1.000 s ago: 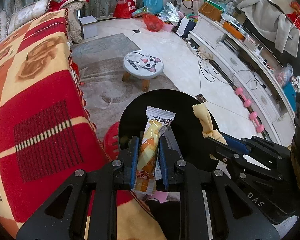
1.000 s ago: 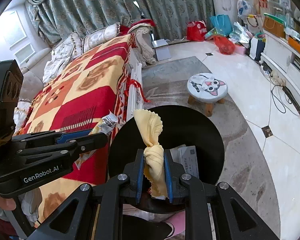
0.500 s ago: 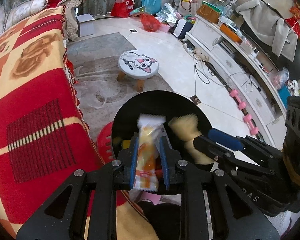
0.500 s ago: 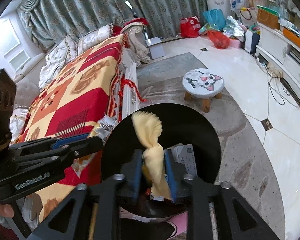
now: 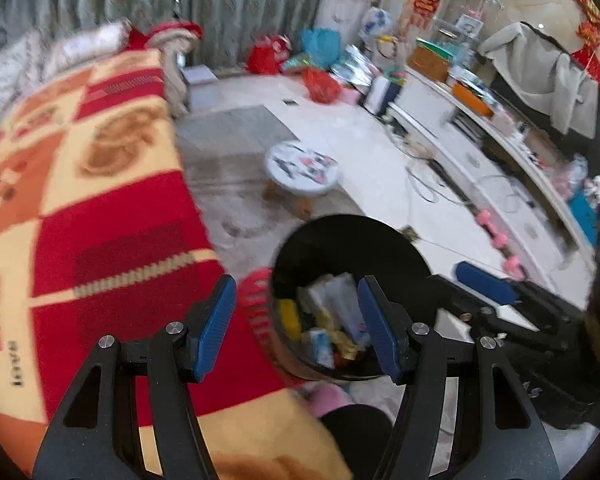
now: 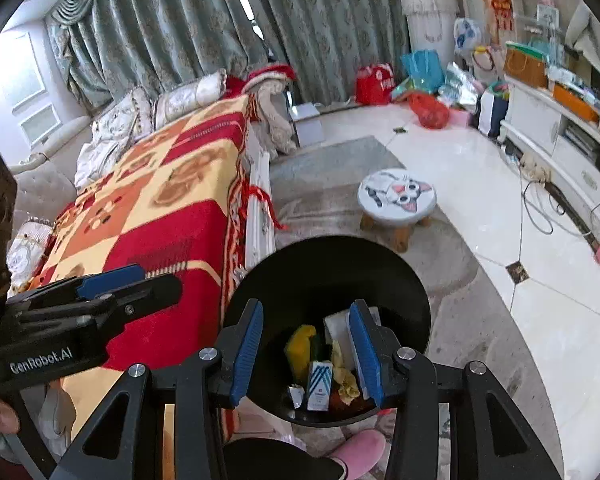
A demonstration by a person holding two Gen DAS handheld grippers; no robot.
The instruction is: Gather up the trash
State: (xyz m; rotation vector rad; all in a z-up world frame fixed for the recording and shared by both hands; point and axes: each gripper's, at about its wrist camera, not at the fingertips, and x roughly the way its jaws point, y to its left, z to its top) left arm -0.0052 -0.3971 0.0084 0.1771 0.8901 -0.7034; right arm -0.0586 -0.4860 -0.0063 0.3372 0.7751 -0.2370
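A black round bin (image 5: 342, 246) stands on the floor beside the bed, right under both grippers. My left gripper (image 5: 294, 292) hangs above its left rim; its jaws are opening and nothing is between them. My right gripper (image 6: 306, 314) hovers over the bin (image 6: 332, 264) with its jaws opening too, also empty. Trash lies at the bottom: a yellow piece (image 6: 300, 344), a blue-and-white small box (image 6: 319, 384) and a crumpled yellow wrapper (image 6: 346, 384). In the blurred left wrist view the same trash (image 5: 328, 324) shows as a mixed heap.
A bed with a red and orange blanket (image 6: 160, 208) runs along the left. A red basket (image 5: 256, 304) sits against the bin. A cat-face stool (image 6: 396, 196) stands beyond it. A white cabinet (image 5: 480, 160), cables, pink dumbbells (image 5: 496, 236) and a pink slipper (image 6: 360, 452) are nearby.
Both grippers have opened and risen a little. The striped snack wrapper left the left gripper and the yellow wrapper left the right one; both are no longer between the fingers.
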